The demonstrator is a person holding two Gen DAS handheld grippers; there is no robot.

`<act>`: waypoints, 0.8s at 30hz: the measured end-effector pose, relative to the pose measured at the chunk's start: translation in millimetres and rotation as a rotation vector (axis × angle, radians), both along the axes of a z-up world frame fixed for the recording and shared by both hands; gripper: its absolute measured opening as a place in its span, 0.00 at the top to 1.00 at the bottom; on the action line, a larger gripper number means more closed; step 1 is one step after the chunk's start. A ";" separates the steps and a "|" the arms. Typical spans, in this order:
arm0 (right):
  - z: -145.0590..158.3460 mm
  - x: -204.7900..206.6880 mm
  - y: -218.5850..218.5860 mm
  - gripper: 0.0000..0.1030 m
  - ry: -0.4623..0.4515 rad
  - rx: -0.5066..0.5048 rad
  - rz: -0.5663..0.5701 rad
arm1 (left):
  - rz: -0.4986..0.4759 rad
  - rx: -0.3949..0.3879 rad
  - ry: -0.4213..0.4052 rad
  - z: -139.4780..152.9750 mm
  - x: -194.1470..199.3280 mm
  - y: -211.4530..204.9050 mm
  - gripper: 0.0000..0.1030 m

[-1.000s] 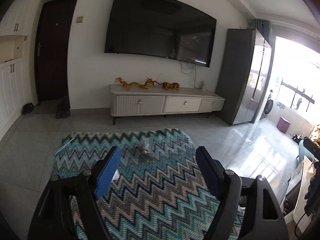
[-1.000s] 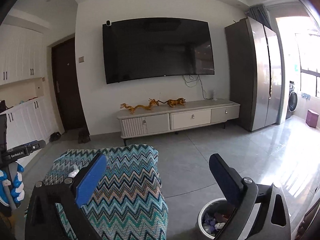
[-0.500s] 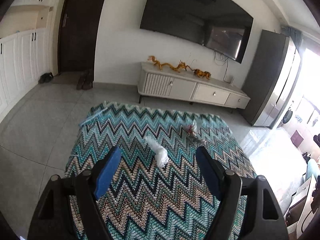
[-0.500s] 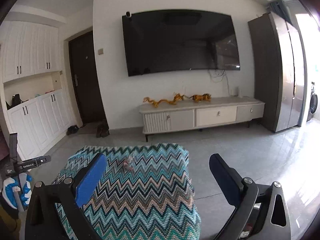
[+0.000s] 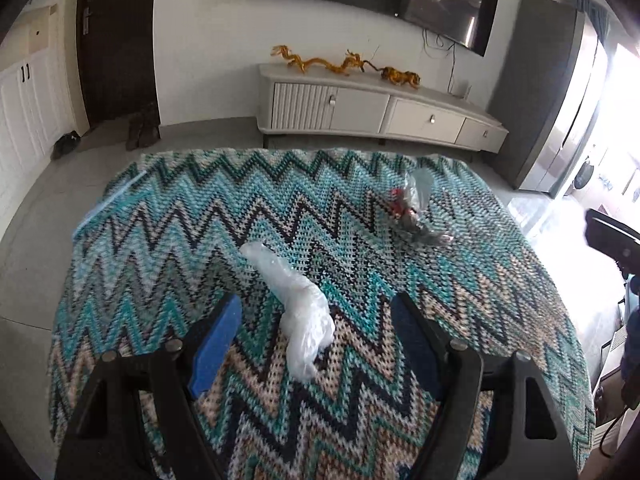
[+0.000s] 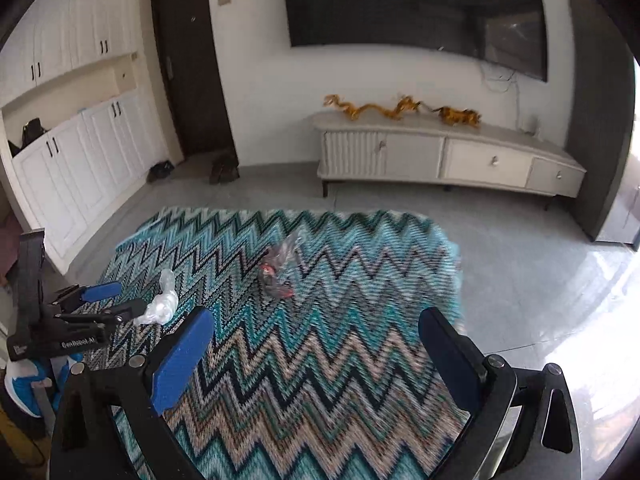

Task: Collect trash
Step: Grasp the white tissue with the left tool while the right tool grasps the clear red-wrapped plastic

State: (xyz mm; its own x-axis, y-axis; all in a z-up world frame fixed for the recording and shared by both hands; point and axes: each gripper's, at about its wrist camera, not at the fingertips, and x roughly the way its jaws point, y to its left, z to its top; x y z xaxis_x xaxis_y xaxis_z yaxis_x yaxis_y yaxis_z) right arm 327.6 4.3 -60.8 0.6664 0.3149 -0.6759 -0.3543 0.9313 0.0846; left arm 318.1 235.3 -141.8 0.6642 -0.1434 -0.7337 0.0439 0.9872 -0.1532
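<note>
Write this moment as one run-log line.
left gripper: open, around white plastic bag | right gripper: open, empty | clear wrapper: on zigzag rug

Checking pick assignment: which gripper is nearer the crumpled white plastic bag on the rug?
Left. The left gripper straddles the white bag, open; the right gripper hangs off to its side.

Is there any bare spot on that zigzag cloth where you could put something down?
Yes. The zigzag cloth lies bare left of the white plastic wad, and along the near edge. The middle is busier: the wad sits between the left gripper fingers, with a clear wrapper beyond.
</note>
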 end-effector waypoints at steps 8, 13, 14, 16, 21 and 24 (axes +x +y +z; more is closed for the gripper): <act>-68.4 79.4 57.6 0.35 0.127 0.029 0.062 | 0.016 -0.047 0.058 -42.8 30.9 9.8 0.53; -93.5 108.4 81.2 0.46 0.150 0.034 0.088 | 0.005 -0.080 0.028 -48.5 31.1 11.7 0.70; -97.7 112.6 84.1 0.48 0.157 0.037 0.095 | 0.006 -0.083 0.024 -48.8 30.0 13.2 0.70; -104.7 118.7 88.4 0.53 0.170 0.043 0.107 | 0.000 -0.097 0.016 -49.3 28.3 14.2 0.72; -118.3 127.0 95.7 0.66 0.201 0.038 0.128 | 0.008 -0.098 0.009 -49.8 22.1 18.3 0.73; -121.4 126.5 94.8 0.79 0.207 0.039 0.136 | 0.010 -0.086 0.002 -49.3 18.5 18.3 0.74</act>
State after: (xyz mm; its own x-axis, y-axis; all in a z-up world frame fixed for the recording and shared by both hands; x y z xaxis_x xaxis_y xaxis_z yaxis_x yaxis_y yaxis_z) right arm 454.1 99.1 -182.3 0.4646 0.4208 -0.7791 -0.4479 0.8707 0.2031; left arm 336.6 253.6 -191.1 0.6642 -0.1991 -0.7206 0.0338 0.9709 -0.2371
